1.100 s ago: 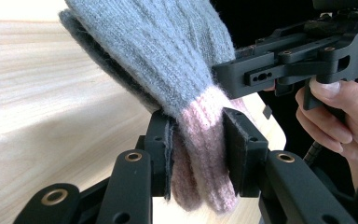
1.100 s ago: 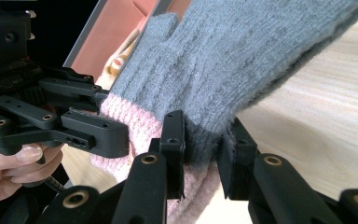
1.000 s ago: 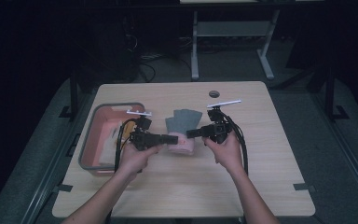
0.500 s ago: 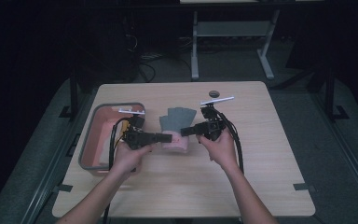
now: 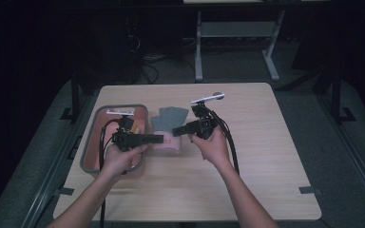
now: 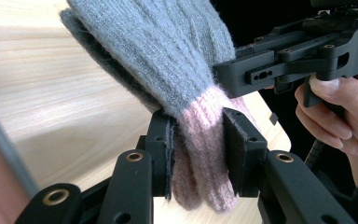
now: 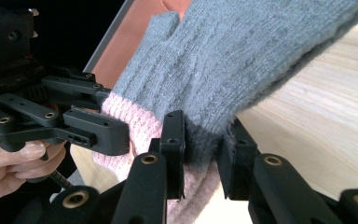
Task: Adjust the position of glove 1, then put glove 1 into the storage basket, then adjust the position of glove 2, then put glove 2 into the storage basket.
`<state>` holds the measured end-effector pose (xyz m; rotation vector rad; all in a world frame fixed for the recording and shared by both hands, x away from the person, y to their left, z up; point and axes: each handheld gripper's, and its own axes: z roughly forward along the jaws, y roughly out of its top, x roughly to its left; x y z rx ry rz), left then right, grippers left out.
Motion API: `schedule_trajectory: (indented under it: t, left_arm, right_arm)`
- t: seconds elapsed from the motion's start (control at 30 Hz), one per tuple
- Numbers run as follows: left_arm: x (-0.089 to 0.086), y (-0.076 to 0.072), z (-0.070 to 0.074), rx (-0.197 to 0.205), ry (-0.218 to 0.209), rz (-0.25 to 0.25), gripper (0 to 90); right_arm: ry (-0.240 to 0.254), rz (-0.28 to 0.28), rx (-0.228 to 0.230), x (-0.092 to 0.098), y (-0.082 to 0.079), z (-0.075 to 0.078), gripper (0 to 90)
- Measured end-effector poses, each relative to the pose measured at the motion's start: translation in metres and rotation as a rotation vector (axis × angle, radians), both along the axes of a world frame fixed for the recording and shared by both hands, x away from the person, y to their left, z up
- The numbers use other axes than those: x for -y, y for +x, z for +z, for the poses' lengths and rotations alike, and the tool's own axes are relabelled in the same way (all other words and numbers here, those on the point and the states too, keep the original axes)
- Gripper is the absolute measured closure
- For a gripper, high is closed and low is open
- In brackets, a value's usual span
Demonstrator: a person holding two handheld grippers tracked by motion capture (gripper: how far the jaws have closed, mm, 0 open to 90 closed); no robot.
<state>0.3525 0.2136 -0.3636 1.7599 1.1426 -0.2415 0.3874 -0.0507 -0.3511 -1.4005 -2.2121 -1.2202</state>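
While pinched at its pink cuff | glove [image 6: 168, 60] | between both grippers' fingers [image 6: 161, 149]

The grey and pink knitted glove [image 6: 186, 93] hangs between both pairs of jaws, over the wooden table [image 5: 266, 156], with the grey-rimmed pink tray [image 5: 95, 142] beyond the left gripper [image 5: 159, 138].

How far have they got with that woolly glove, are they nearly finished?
Both grips look done: the left gripper and the right gripper are each shut on the pink cuff of the grey glove. In hand: the glove is held between them, cuff raised, above the table beside the tray. Still left, probably: putting it where it belongs, perhaps the tray. So roughly midway.
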Motion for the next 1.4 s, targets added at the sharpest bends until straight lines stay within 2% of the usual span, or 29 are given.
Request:
schedule_trajectory:
  t: [0.37, 0.97, 1.33, 1.4]
  left_arm:
    - [-0.022, -0.004, 0.003, -0.007, -0.006, 0.036, 65.4]
    - [-0.054, -0.009, 0.015, 0.018, 0.004, 0.067, 65.4]
    - [-0.069, -0.012, 0.016, 0.027, 0.008, 0.075, 65.4]
    - [-0.071, -0.012, 0.015, 0.018, 0.002, 0.082, 65.5]
  right_arm:
    - [0.011, 0.033, 0.005, -0.022, 0.006, 0.002, 73.5]
    - [0.024, 0.078, 0.021, -0.055, 0.010, 0.013, 73.5]
    - [0.014, 0.096, 0.019, -0.072, 0.011, 0.016, 73.5]
    - [0.006, 0.100, 0.018, -0.075, 0.012, 0.017, 73.4]
